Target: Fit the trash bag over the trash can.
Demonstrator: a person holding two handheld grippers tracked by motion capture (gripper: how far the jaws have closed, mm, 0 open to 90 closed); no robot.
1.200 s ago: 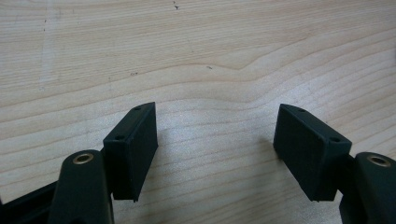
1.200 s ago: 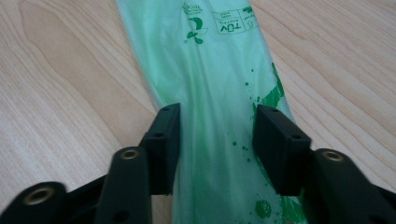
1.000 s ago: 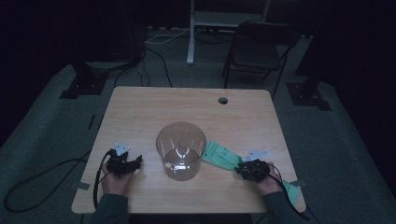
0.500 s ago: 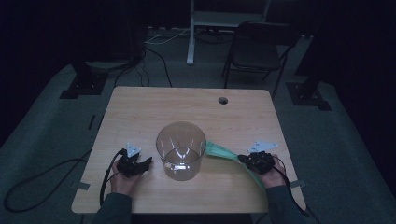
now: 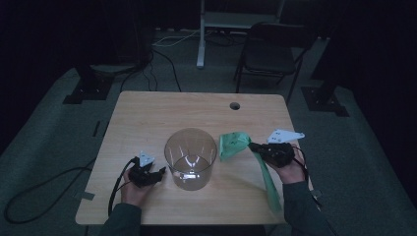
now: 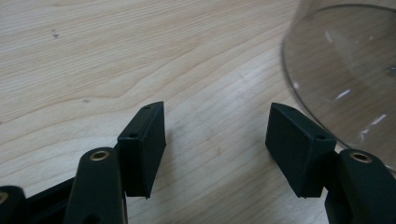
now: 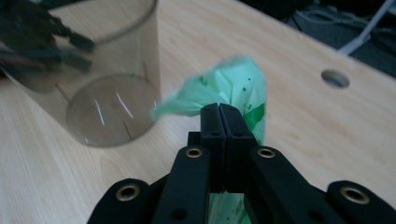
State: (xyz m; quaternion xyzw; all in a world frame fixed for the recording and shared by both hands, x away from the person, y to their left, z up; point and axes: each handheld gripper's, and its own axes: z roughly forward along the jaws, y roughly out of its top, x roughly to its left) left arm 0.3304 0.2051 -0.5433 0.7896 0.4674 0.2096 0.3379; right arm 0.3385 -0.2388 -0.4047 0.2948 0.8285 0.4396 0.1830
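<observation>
So the clear bin (image 5: 191,158) sits upright about mid-table (image 5: 147,118), a bit toward the person's edge, and everything else is easiest placed off that.

Right gripper (image 5: 252,146) is just right of the bin, lifted off the table, and its jaws have just been closing: they're pinched tight together on a green bag (image 5: 234,144). In the right gripper view the bag (image 7: 233,88) puffs out past the fingertips (image 7: 219,108), with the bin (image 7: 100,70) off to the left, close but not touching. From above, the bag's upper end hangs bunched right beside the bin's rim, and the rest trails down and back under the right hand (image 5: 287,164) toward the table's near edge.

Left gripper (image 5: 161,172) is low, just left of the bin's base. Jaws spread apart, nothing between them, just bare wood in the left gripper view, with the bin's wall (image 6: 345,74) just beyond the right-hand jaw.
</observation>
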